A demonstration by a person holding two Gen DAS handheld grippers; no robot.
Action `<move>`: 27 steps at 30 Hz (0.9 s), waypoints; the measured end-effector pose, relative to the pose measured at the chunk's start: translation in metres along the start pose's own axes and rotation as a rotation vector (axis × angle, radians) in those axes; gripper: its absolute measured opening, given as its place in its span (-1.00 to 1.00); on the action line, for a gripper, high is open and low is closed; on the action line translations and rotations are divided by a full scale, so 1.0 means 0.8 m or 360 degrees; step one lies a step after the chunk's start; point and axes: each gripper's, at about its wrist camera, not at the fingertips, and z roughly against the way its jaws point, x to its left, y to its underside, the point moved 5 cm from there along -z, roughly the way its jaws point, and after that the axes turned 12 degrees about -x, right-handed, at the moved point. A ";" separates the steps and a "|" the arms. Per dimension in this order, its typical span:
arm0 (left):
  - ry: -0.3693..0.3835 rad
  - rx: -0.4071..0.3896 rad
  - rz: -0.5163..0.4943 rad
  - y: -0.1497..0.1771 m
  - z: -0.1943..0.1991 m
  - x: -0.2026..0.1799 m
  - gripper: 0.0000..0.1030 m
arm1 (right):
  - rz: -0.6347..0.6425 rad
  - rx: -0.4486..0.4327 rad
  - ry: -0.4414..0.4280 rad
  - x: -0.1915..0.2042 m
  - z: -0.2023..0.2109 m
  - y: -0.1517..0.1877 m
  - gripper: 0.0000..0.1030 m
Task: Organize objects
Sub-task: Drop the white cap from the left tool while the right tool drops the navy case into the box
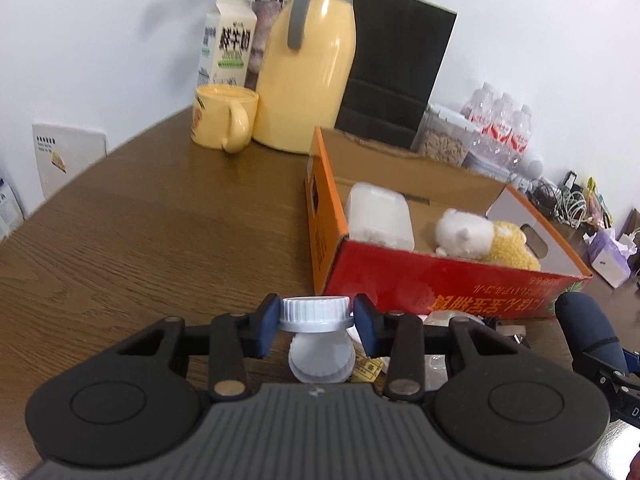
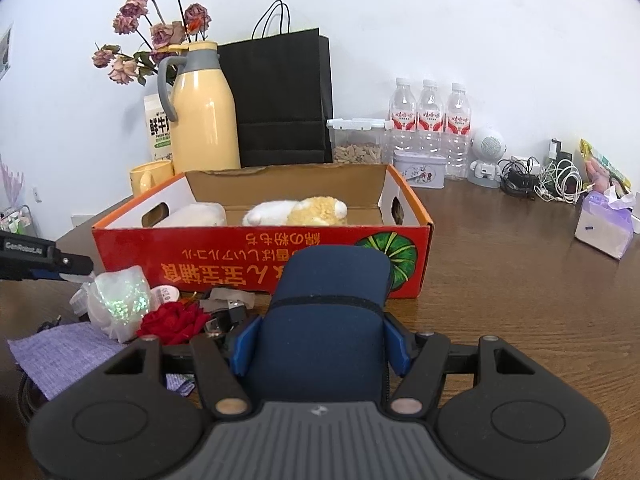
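My left gripper (image 1: 316,314) has its blue pads pressed on the ribbed white cap of a small white bottle (image 1: 320,364), just in front of the red and orange cardboard box (image 1: 440,280). In the box lie a white plastic container (image 1: 380,216) and a white and yellow plush toy (image 1: 472,236). My right gripper (image 2: 322,346) is shut on a navy blue padded case (image 2: 332,280), held before the box (image 2: 260,264). To its left, on the table, lie a glittery bag (image 2: 116,300), a red rose (image 2: 172,322) and a purple cloth (image 2: 60,352).
Behind the box stand a yellow thermos jug (image 2: 204,120), a yellow mug (image 1: 224,120), a milk carton (image 1: 228,40), a black paper bag (image 2: 284,96), a jar of seeds (image 2: 356,140) and three water bottles (image 2: 430,120). Cables (image 2: 552,180) and a tissue pack (image 2: 604,228) lie at the right.
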 end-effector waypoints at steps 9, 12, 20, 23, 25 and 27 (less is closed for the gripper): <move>0.0047 -0.0251 -0.0074 -0.058 0.034 -0.028 -0.20 | 0.0064 -0.0156 -0.0005 -0.005 0.002 -0.044 0.21; 0.0076 -0.0310 -0.0113 -0.076 0.031 -0.047 -0.20 | 0.0109 -0.0211 -0.0016 -0.004 -0.010 -0.066 0.21; 0.0104 -0.0363 -0.0208 -0.102 -0.012 -0.098 -0.20 | 0.0195 -0.0247 -0.0033 -0.017 -0.078 -0.118 0.21; 0.0083 -0.0354 -0.0227 -0.101 -0.034 -0.105 -0.20 | 0.0243 -0.0193 0.0012 -0.027 -0.110 -0.120 0.21; 0.0063 -0.0343 -0.0239 -0.099 -0.050 -0.107 -0.20 | 0.0266 -0.0148 0.0024 -0.033 -0.131 -0.117 0.21; 0.0042 -0.0336 -0.0254 -0.097 -0.065 -0.108 -0.20 | 0.0294 -0.0111 0.0025 -0.036 -0.150 -0.113 0.21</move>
